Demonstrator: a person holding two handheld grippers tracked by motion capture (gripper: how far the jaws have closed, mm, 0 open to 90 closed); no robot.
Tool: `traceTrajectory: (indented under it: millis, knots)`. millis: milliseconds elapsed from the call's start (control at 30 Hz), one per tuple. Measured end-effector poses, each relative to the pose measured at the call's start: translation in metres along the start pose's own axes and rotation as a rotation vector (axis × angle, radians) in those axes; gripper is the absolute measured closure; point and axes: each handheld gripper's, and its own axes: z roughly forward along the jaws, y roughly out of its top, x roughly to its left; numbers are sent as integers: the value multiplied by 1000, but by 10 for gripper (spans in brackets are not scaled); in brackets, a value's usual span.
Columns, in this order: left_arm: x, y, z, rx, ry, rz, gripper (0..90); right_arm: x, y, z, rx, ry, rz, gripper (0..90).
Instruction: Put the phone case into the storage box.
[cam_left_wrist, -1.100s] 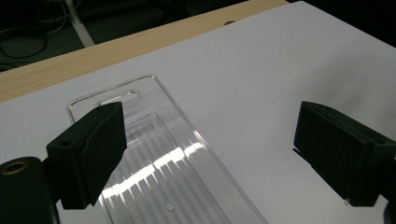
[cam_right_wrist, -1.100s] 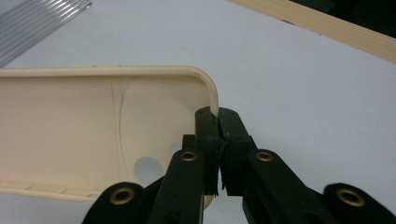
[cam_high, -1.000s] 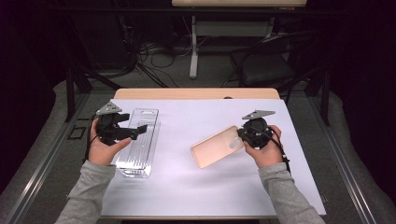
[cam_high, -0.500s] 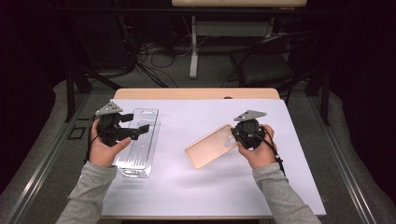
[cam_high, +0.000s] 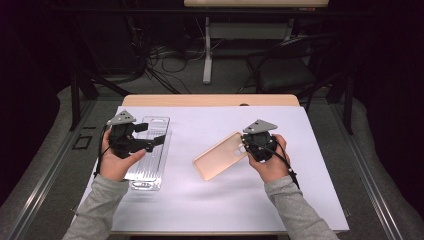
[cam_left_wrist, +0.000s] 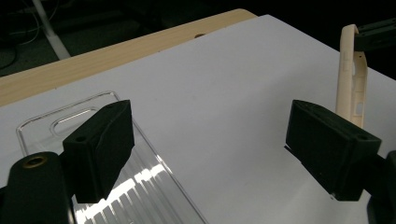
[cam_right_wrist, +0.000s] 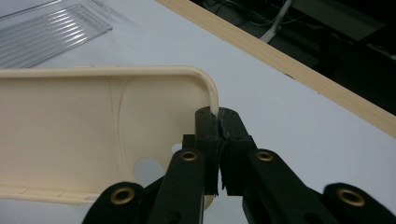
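1. Cream phone case (cam_high: 220, 156), right of the tabletop's (cam_high: 310, 165) middle, is clamped at its edge by my right gripper (cam_right_wrist: 218, 122).
2. My left gripper (cam_high: 159, 140) has been narrowing its jaws slightly; they gape unladen above the clear plastic tray (cam_high: 150, 165) near the left edge.

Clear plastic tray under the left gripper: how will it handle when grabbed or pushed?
The clear tray looks thin and ribbed, so probably light and a bit flexible. It lies flat on the smooth white sheet, so a push would likely slide it, not tip it. Its glossy surface may slip between the pads.
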Motion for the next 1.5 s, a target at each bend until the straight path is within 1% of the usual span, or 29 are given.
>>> traceTrajectory:
  millis: [133,233,333,467,533,600,667,767,833,967,1033,1100,1200,1267,1400,1500]
  knots:
    - [-4,0,3,0,-23,-2,156,3,0,1,-17,-6,-16,881]
    - [-7,0,5,0,-26,6,156,5,0,2,-27,-3,-21,881]
    - [-9,0,7,5,-32,7,156,7,-1,5,-31,12,-13,881]
    - [-12,0,10,12,-48,6,156,13,-2,8,-39,14,-32,881]
    - [-13,-1,12,9,-67,5,161,16,-2,9,-52,1,-46,881]
    - [-16,-2,14,19,-75,7,163,18,-3,10,-61,-1,-52,881]
    - [-18,-2,15,23,-78,15,163,20,-4,10,-73,-12,-60,881]
    - [-22,-2,16,23,-86,15,187,21,-5,9,-83,-15,-66,881]
    - [-24,-2,16,28,-88,29,197,23,-5,8,-89,-22,-72,881]
    - [-29,-2,18,39,-91,39,213,25,-6,6,-108,-25,-76,881]
    - [-31,-3,19,39,-97,43,238,26,-7,5,-113,-31,-83,881]
    - [-33,-3,19,42,-116,42,243,27,-8,6,-114,-29,-81,881]
    - [-36,-3,21,43,-125,46,263,28,-9,7,-114,-27,-86,881]
    - [-38,-3,22,49,-139,47,284,29,-10,7,-115,-26,-87,881]
    - [-41,-4,24,62,-177,16,295,31,-10,5,-124,-30,-94,881]
    - [-44,-5,27,73,-197,17,307,33,-11,4,-128,-29,-100,881]
